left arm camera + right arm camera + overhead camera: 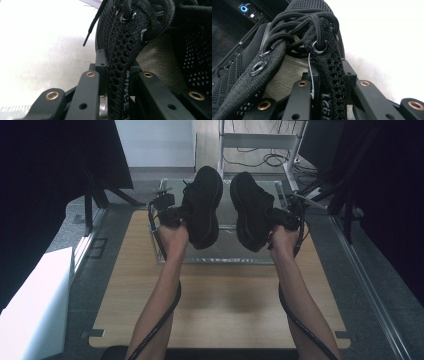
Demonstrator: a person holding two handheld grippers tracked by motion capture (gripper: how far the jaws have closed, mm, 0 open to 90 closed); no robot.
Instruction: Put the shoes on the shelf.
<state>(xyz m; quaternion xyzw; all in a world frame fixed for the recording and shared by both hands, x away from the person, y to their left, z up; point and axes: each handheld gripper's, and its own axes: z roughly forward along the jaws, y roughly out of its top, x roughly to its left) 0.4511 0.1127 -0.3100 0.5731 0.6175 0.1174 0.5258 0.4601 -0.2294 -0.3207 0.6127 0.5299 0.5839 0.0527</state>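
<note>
Two black shoes are up in the air above the clear box (165, 255) that sits at the far end of the table (220, 305). The left shoe (202, 207) hangs over the left side of the box, and the right shoe (251, 212) over its right side. Both are lifted, so the picking up looks done. I think what is left is to carry them somewhere and put them down.

The left hand-held gripper (172, 215) is pinched tight on the mesh edge of the left shoe (120, 75), by the lace holes. The right hand-held gripper (287, 217) is squeezed on the same kind of edge on the right shoe (332, 80). Neither shoe touches the box.
</note>
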